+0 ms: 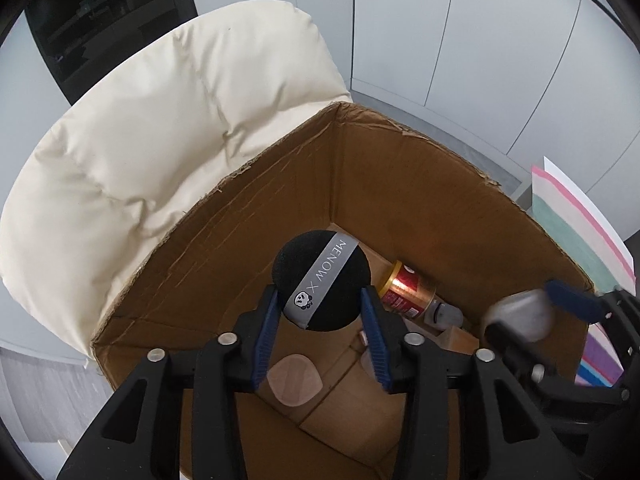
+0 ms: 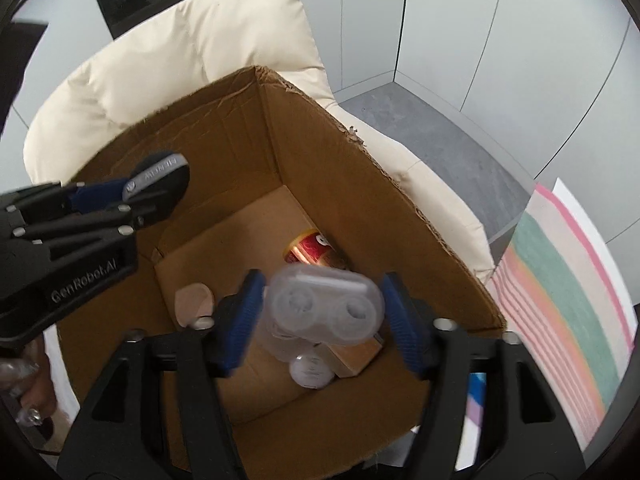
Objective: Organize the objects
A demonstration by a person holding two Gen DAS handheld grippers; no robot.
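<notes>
Hovering over cardboard box (image 1: 420, 184), left gripper (image 1: 322, 322) clamping black puff (image 1: 320, 284), right gripper (image 2: 320, 320) spread around clear case (image 2: 324, 306), red bottle (image 2: 310, 250) at 12 o'clock, cream cushion (image 1: 160, 128) behind.

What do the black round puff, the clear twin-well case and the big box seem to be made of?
Black puff: likely soft sponge or foam, matte and finely pored, with a smooth grey ribbon band.
Clear case: seemingly translucent, slightly frosted plastic; moulded wells show through.
Box: corrugated cardboard, dull brown, with ragged, torn top edges.
</notes>
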